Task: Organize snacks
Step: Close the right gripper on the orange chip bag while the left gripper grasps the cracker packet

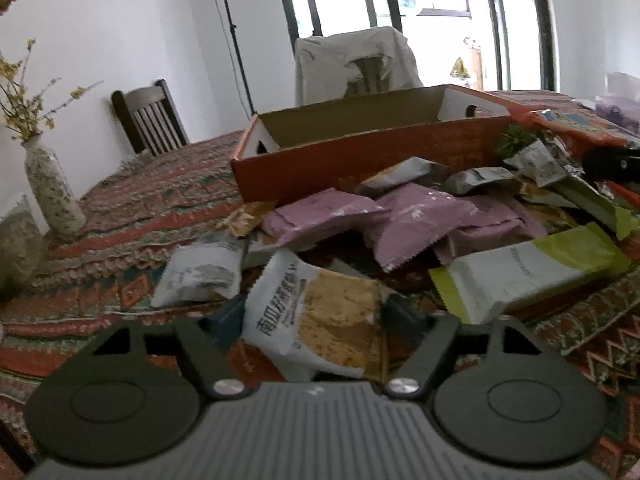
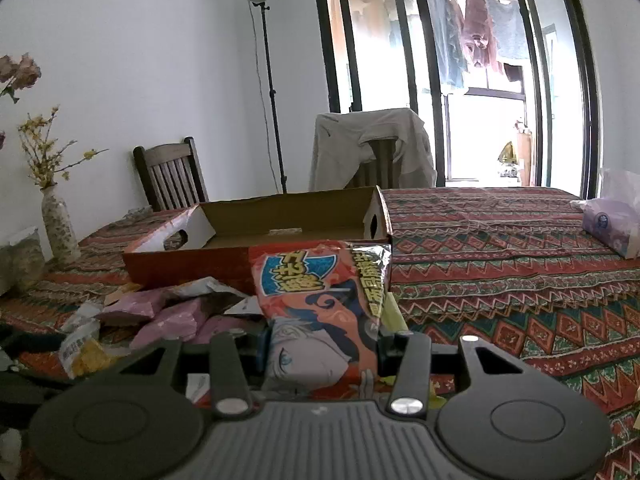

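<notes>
crinkly white-tan packet [image 1: 316, 316] gripped by left hand-held gripper [image 1: 316, 320]; right hand-held gripper [image 2: 322, 350] clamps glossy orange bag [image 2: 320, 308]; cardboard box [image 2: 256, 236] behind

An open orange cardboard box [image 2: 256, 236] sits empty, its plain brown inside showing. Just in front of the box lies a loose heap of pink packets [image 1: 420, 220], with a green-and-white bar [image 1: 532, 268] at its right. A white-and-yellow cracker packet [image 1: 316, 312] and an upright orange cartoon bag [image 2: 320, 312] are nearest
</notes>
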{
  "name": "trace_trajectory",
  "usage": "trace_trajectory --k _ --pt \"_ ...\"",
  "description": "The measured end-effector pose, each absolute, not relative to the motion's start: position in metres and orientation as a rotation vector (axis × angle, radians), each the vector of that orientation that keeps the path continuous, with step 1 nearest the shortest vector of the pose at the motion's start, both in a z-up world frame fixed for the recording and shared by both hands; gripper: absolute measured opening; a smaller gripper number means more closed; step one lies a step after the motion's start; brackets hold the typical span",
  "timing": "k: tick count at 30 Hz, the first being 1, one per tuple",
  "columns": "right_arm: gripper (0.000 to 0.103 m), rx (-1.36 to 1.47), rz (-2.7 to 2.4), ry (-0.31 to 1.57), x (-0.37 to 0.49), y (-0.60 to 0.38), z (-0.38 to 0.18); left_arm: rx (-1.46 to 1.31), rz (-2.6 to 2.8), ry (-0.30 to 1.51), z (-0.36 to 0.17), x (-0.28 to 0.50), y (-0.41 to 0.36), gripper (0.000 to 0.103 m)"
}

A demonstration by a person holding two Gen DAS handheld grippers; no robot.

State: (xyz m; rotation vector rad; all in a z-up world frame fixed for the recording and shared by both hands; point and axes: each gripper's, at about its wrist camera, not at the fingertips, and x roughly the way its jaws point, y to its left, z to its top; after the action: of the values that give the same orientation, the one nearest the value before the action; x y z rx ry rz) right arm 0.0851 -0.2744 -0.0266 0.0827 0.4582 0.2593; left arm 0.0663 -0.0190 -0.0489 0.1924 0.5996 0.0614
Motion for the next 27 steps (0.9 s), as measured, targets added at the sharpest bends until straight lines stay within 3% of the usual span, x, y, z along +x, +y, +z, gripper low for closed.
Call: trace_trajectory --k 4,10,27 --pt "0.045 0.084 0.258 0.452 0.08 -0.277 -0.025 0.194 0.061 0.583 -0.047 0.06 -0.017 0.061" --pt "0.045 0.094 0.266 0.444 0.075 -0.278 -0.024 0.164 0.047 0.569 -0.041 0.049 -0.013 0.052" --pt "0.045 0.067 0.263 0.346 0.098 -0.27 0.008 0.069 0.005 0.415 0.032 0.057 -0.001 0.051"
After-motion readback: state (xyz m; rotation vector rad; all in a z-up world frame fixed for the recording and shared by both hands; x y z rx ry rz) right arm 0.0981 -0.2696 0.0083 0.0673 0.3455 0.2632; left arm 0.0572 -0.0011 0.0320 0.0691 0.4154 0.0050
